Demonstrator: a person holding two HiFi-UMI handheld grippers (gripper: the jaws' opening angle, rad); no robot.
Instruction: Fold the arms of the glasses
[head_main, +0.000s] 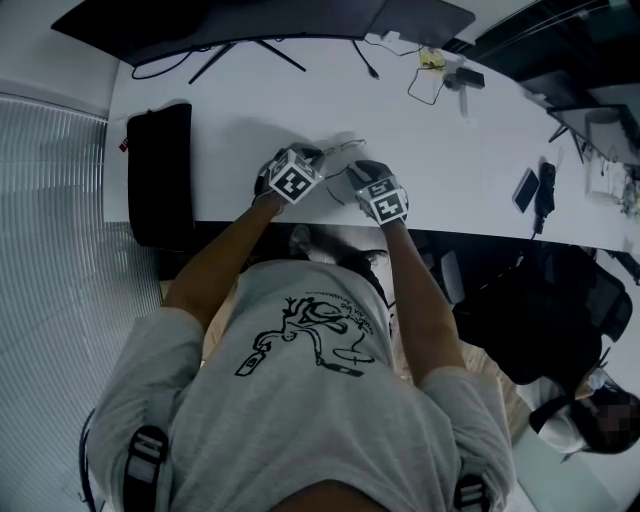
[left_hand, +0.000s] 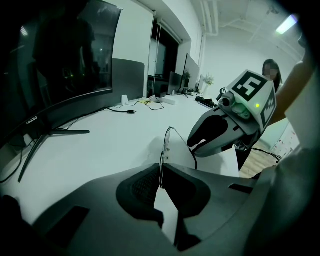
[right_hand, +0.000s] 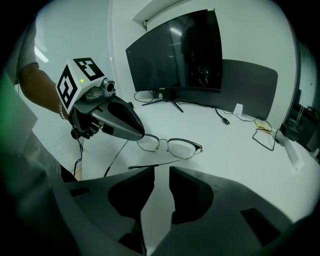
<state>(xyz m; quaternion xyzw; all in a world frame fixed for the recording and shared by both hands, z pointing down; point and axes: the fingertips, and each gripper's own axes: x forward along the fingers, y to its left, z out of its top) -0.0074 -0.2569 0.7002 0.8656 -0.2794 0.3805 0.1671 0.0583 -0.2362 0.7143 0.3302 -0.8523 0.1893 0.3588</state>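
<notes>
Stands at a white tabletop (head_main: 230, 110) with tongs in each hand, both close together near the front edge.

Pinches the glasses (right_hand: 181, 148) with the left tongs (left_hand: 161, 172). Clenched tight on the thin rim at one end of the front part, with the rim right between the two jaws. Holds the glasses low, front part standing up, lenses turned toward the right tongs (right_hand: 161, 172). Hard to tell if touching the tabletop or just above it.

Shows one thin arm of the glasses swung partway across in front of the lenses, its tip just ahead of the right tongs. Shows the other arm sticking straight out from under the left tongs, back toward the gray shirt (head_main: 300, 400).

Holds the right tongs released, jaws apart, nothing pinched between them. Points both tongs slanting down at the tabletop, tips near each other.

Has a big dark curved monitor (right_hand: 175, 55) at the far side, a long black pad (head_main: 160, 170) off to the left, and a few cables (head_main: 430, 75) farther back.
</notes>
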